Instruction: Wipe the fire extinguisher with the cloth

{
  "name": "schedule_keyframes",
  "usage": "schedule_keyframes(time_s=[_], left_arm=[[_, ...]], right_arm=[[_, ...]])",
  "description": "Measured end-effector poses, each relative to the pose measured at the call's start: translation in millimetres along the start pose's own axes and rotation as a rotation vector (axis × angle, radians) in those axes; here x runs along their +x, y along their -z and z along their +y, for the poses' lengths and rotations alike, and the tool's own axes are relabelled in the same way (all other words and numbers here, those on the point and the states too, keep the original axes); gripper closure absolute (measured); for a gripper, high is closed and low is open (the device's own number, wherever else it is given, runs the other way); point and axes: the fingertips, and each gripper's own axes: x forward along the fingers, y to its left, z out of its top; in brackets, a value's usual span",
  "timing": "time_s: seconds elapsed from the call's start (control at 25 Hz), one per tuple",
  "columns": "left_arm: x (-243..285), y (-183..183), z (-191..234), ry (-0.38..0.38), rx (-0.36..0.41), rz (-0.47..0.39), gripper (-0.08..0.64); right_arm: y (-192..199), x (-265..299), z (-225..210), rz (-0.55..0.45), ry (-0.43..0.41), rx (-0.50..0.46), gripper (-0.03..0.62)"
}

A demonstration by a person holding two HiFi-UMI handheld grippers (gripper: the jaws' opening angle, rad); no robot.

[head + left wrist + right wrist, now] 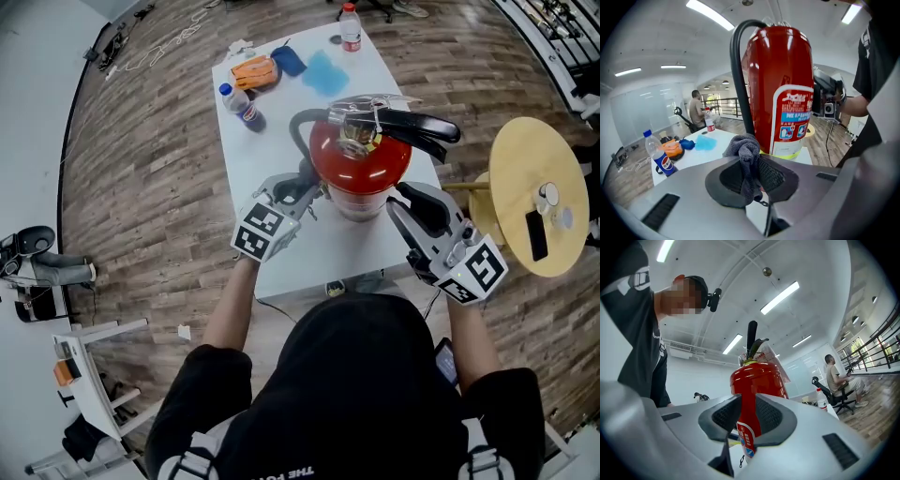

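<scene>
Left gripper (302, 190) gripped the grey cloth (745, 149) beside the fire extinguisher (361, 161), upright on the table (300, 258) | right gripper (405, 204) jaws apart, empty | step wanted cloth pressed flat, cylinder steadied against tipping.

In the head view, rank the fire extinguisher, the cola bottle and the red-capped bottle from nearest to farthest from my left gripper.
1. The fire extinguisher, right beside the left gripper, on its right.
2. The cola bottle, farther back on the left side of the table.
3. The red-capped bottle, at the table's far edge.
</scene>
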Motion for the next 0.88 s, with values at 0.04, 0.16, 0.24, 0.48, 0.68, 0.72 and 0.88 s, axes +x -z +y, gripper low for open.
schedule_keyframes(time_s=[0.04,0.16,0.24,0.48,0.68,0.72,0.88], left_arm=[[3.1,6.5,-0.7,0.001,-0.021,-0.014,0.489],[7.8,23.3,0.5,-0.022,-0.098,-0.026,0.489],[16.1,48.9,-6.0,-0.053,-0.098,0.041,0.489],[23.3,59.5,-50.9,-0.058,-0.265,-0.082,0.488],[-15.1,-2.3,-78.4,-0.04,-0.267,-0.237,0.489],[-23.5,-16.4,-82.4,-0.034,-0.267,-0.264,0.488],[-53.0,-68.9,-83.2,-0.084,-0.191,-0.317,0.488]], right_arm=[[0.4,-0.2,-0.7,-0.002,0.002,0.003,0.495],[1.2,0.1,-1.3,-0.003,0.01,-0.002,0.499],[1.3,-0.8,-1.3,-0.004,0.024,-0.011,0.502],[6.1,-0.9,-0.4,0.008,0.052,-0.037,0.502],[12.3,-2.8,0.9,0.032,0.077,-0.044,0.502],[13.9,-3.3,1.7,0.042,0.083,-0.05,0.502],[19.8,0.4,5.9,0.107,0.088,-0.111,0.502]])
